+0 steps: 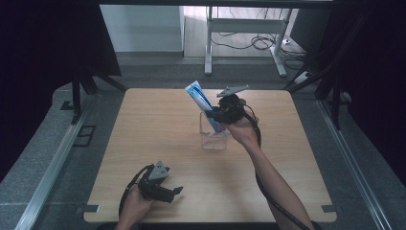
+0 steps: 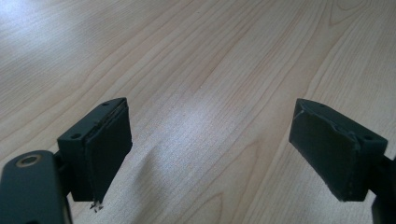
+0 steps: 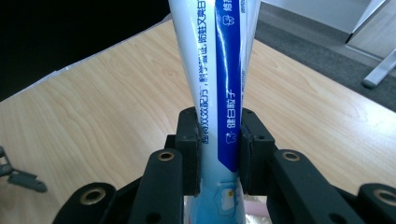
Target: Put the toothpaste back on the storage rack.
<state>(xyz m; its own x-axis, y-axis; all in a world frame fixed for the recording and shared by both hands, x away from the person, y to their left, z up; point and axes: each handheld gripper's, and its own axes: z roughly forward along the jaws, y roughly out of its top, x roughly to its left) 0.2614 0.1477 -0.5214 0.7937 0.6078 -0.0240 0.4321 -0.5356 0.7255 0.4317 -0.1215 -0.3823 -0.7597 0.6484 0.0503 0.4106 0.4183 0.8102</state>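
Note:
A blue and white toothpaste tube (image 1: 201, 99) (image 3: 219, 79) stands tilted, its lower end inside a clear plastic cup (image 1: 213, 136) at the table's middle. My right gripper (image 1: 216, 114) (image 3: 219, 154) is shut on the tube's lower part, both pads pressing its sides just above the cup's rim. My left gripper (image 1: 176, 192) (image 2: 210, 158) rests low near the table's front edge, held in a hand, its jaws wide open over bare wood with nothing between them.
The wooden table (image 1: 158, 124) has dark floor around it. A white desk frame (image 1: 244, 33) with cables stands beyond the far edge. Black curtains close in both sides.

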